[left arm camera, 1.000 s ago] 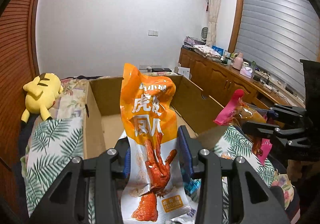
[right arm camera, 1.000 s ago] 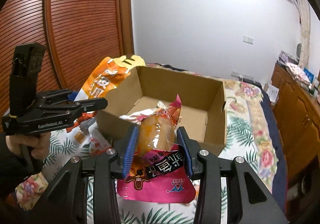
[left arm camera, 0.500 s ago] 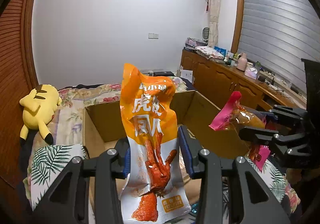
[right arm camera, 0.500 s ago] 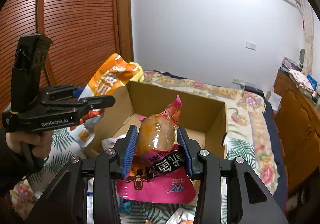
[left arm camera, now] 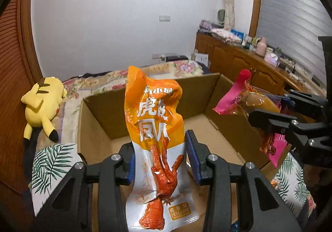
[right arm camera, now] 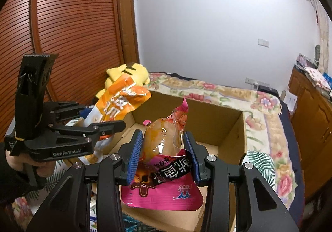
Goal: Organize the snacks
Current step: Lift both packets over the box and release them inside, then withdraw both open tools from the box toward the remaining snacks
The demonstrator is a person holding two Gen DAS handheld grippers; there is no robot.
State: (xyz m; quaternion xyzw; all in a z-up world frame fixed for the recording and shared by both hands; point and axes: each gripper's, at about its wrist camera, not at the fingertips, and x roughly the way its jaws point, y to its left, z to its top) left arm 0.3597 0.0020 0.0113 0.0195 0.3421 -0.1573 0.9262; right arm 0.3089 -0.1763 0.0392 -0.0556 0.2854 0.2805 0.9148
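Holding both packs over the cardboard box, I see risks: L gripper pinches the orange snack pack low, so the floppy top may snag the box wall. Its long axis is upright, top away from me. R gripper clamps the pink snack pack, tip up; slick film could slip.

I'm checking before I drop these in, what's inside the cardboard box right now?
The cardboard box shows mostly bare floor, with a small pink scrap at its left wall. The near part is hidden behind the pink snack packet and orange snack packet.
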